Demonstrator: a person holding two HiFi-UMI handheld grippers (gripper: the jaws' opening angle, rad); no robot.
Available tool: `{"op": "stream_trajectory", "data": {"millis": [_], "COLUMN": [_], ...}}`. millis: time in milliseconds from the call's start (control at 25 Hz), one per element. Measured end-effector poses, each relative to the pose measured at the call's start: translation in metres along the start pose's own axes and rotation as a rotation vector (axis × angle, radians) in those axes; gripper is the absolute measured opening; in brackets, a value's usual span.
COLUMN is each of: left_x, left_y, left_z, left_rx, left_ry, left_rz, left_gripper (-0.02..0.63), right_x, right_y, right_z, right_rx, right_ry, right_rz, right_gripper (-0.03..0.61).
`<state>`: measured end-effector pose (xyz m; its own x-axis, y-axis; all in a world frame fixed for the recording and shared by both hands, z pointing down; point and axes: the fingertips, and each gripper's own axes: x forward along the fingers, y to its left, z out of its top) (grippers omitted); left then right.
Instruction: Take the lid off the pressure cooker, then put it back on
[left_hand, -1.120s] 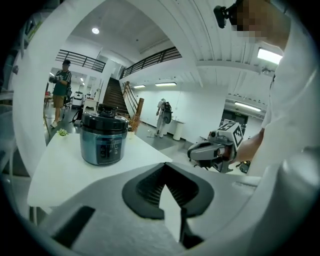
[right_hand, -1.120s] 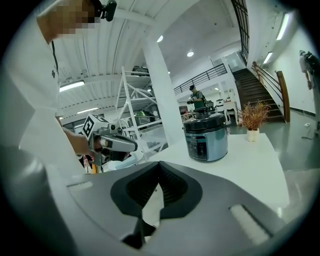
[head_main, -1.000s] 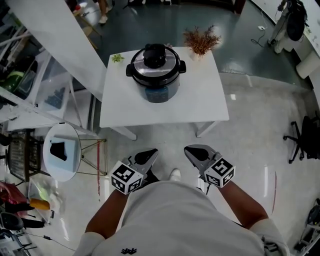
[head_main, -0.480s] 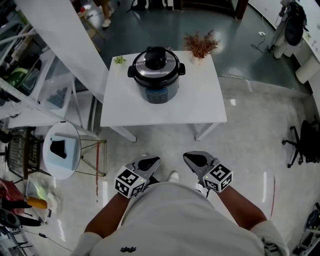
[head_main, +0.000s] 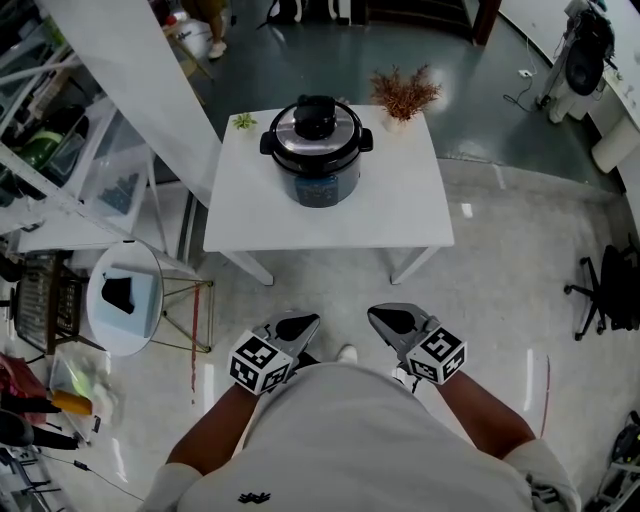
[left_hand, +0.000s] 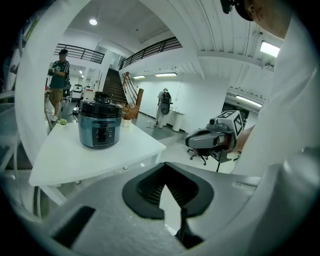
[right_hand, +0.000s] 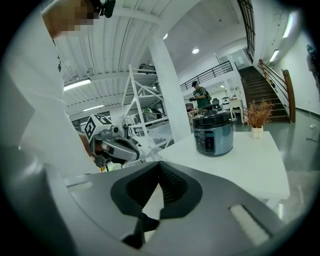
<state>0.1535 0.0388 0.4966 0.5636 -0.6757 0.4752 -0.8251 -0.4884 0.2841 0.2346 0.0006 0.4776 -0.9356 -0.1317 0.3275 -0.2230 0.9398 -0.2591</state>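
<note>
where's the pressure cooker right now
In the head view the pressure cooker stands at the far middle of the white table, lid on, between a small green plant on its left and a dried plant on its right.

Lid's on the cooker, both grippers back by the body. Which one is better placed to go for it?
Left, marginally. In the head view the pressure cooker lines up nearer the left gripper than the right gripper. Both are shut, empty and well short of the table, so it's a slim edge.
</note>
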Motion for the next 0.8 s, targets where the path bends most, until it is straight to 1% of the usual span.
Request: {"op": "stream_trajectory", "data": {"millis": [440,800], "left_x": [-0.0032,-0.0022], "left_y": [-0.0072,-0.0083], "left_z": [-0.0048,-0.0074], "left_rx": [0.012,0.017], "left_ry": [0.013,0.027], "left_rz": [-0.008,-0.014], "left_gripper": [0.006,0.008], "right_x": [-0.0036,-0.0083], "right_y": [0.0094,0.0085], "right_z": [-0.0039,-0.0043], "right_rx": [-0.017,-0.020], "right_ry": [0.013,0.016], "right_rz": [0.013,0.008], "right_gripper": [0.012,0.012]}}
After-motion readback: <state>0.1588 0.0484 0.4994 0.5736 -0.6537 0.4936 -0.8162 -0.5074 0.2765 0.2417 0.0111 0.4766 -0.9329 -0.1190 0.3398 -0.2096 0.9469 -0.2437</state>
